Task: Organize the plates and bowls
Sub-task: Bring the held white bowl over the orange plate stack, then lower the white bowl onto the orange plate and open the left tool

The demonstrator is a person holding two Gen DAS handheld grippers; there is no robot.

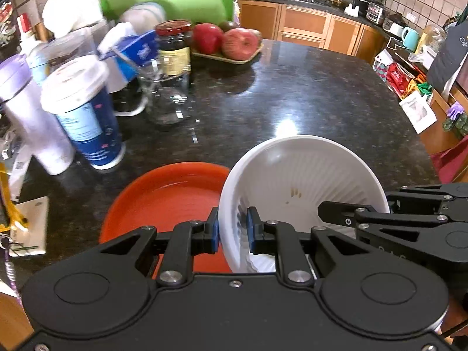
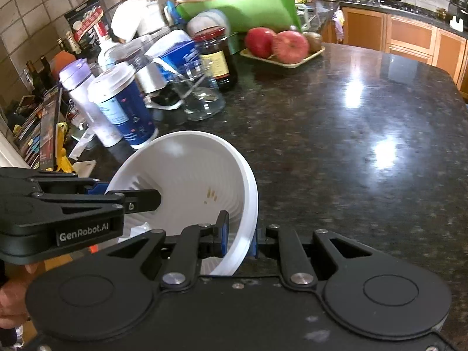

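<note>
The left gripper (image 1: 232,229) pinches the near left rim of the white bowl (image 1: 301,181). The right gripper (image 2: 238,238) pinches the rim on the other side. The bowl tips up between them, above the dark table (image 1: 292,87) and just beside the orange plate (image 1: 163,201). I think the bowl is hard, smooth and easy to break. It looks thin and light. The rim is the best place to hold, one gripper on each side, so it cannot slip.
</note>
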